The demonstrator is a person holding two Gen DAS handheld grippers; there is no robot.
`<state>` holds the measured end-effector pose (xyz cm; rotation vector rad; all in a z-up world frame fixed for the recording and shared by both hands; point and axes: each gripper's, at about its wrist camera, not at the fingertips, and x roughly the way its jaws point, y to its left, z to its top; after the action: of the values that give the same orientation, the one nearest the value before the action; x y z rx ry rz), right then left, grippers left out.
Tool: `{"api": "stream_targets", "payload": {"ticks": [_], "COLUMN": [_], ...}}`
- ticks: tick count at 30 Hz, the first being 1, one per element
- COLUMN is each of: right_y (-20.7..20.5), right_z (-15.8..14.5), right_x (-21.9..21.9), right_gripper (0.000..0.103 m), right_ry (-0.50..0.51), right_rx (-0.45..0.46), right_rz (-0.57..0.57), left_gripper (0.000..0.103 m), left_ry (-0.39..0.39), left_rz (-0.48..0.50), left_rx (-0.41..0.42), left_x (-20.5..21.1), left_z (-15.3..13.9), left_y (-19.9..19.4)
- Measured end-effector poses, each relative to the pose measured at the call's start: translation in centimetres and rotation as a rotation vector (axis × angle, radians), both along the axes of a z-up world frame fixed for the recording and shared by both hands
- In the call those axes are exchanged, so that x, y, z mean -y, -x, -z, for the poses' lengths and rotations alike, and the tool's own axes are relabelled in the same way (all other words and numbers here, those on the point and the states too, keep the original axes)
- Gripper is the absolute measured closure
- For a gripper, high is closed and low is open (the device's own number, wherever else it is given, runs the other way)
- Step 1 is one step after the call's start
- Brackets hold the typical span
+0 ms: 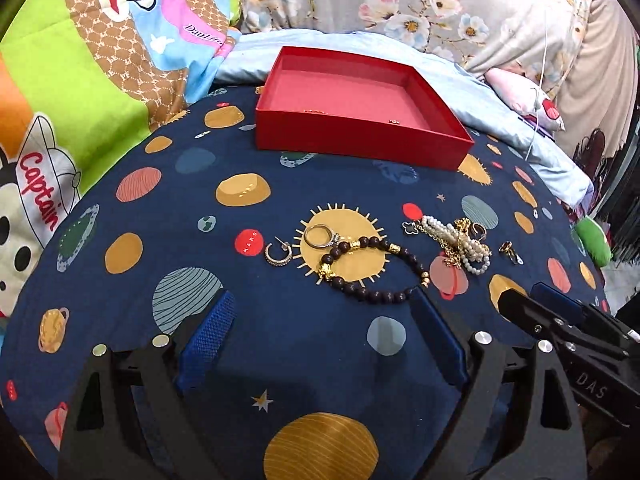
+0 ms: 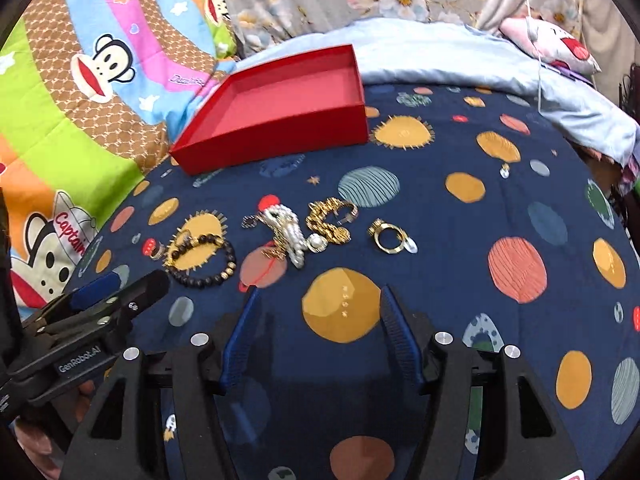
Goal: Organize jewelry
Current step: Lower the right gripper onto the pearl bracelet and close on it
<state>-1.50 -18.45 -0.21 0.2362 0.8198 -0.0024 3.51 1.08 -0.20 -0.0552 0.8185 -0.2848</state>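
Inside the red box (image 1: 352, 92), tiny studs (image 1: 395, 121) only from left; both claws (image 1: 324, 312) (image 2: 318, 300) released, empty

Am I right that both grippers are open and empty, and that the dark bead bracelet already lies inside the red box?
Not quite: the dark bead bracelet lies on the planet-print cloth, outside the red box, as the left wrist view shows. Both the left gripper and right gripper are open and empty.

A home bedroom is showing here: a bed (image 1: 132, 280) is lying under a navy planet-print sheet, a cartoon monkey quilt (image 1: 100, 80) is spreading along its left side, a floral blanket (image 1: 400, 0) and a pale blue cover (image 1: 460, 88) are bunching at the far end, and a pink plush toy (image 2: 560, 44) is resting there.
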Motion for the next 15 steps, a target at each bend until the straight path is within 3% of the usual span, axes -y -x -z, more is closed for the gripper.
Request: {"api": "stream_targets", "payload": {"ticks": [7,10,15], "right_y": [-2.6,-4.0,-6.1], "right_z": [-0.1,-0.2,0.4], "right_x": [-1.0,-1.3,-1.4], "right_gripper": [0.074,0.080,0.080], "right_ry": [-0.008,0.006,0.014], "right_rx": [0.010,0.014,-0.026], "right_rz": [-0.042,-0.050,-0.062], "left_gripper": [0.016,0.016,0.016], "left_ry": [0.019,0.041,0.049], "left_rz": [-0.025,-0.035,-0.035], "left_rx": [-0.038,-0.056,-0.061], "left_x": [-0.6,-1.1,-1.1], "left_z": [0.5,0.8,0.9], "left_y": [-0.5,-0.6,-0.7]}}
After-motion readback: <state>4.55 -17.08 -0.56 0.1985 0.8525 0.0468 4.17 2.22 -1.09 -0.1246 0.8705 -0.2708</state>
